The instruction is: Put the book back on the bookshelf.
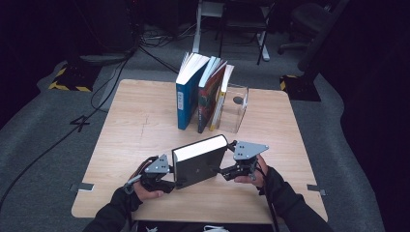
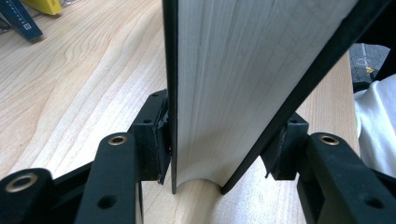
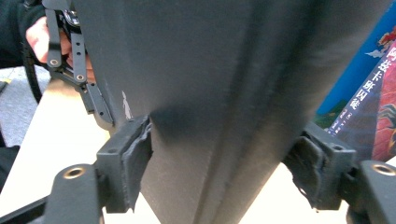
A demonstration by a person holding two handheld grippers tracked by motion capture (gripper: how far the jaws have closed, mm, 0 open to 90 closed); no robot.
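Toward the far edge of the light wooden bench (image 1: 135,125) stands a row of upright books: a tall blue-spined book (image 1: 184,99), a dark red-covered book (image 1: 207,102) and a thin yellow-spined book (image 1: 218,108), leaning against a clear acrylic bookend (image 1: 237,108).

Each hand-held gripper, left (image 1: 167,180) and right (image 1: 223,170), is black with a grey three-cornered plate on top, brass-ringed screw holes along its jaws and worn dark pads. The person wears black sleeves (image 1: 290,205).

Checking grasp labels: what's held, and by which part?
Thick black hardcover book, held by both: left gripper clamps the page-edge side, right gripper the spine side.
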